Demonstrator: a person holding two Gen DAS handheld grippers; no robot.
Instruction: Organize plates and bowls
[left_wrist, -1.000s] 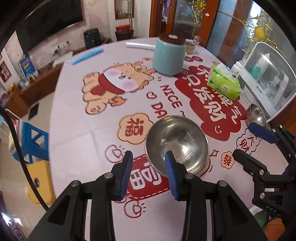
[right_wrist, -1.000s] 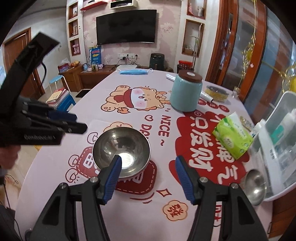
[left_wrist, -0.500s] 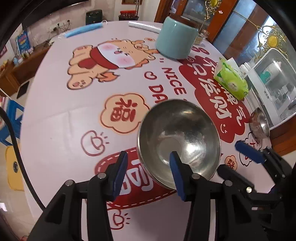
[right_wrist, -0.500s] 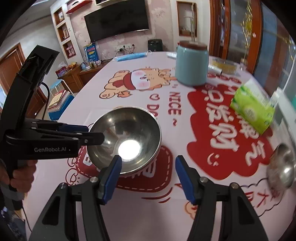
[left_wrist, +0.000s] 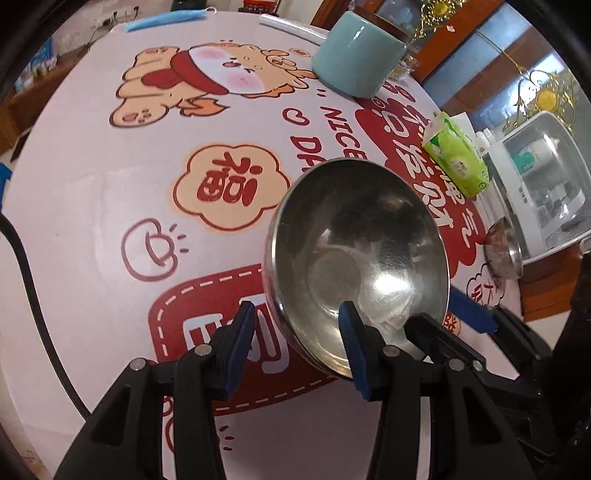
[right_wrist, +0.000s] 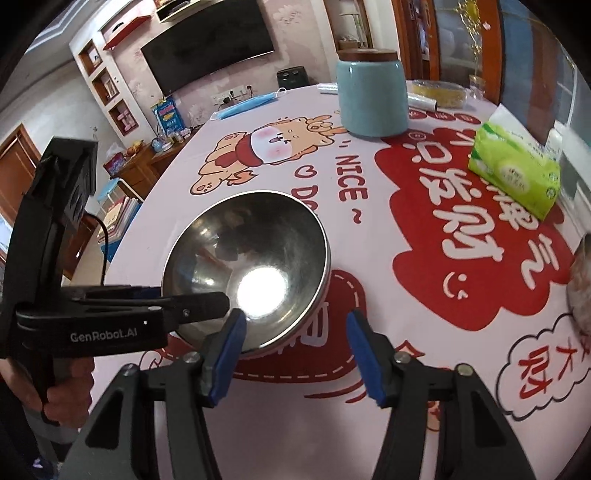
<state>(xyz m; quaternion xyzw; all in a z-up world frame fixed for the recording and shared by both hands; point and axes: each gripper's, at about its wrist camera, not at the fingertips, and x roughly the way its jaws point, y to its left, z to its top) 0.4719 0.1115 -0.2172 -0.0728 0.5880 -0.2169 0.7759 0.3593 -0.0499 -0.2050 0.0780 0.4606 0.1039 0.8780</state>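
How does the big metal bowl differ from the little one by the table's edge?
Size: the big bowl is far wider and deeper than the little bowl.
Place: the big bowl sits well in from the edge, on a red patch of the tablecloth; the little bowl sits at the table's edge, next to a white box.
Both are round, shiny bare steel.

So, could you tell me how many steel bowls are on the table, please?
2: a large bowl near the table's front between both tools, and a smaller bowl at the right edge by the white box; others may be out of view.
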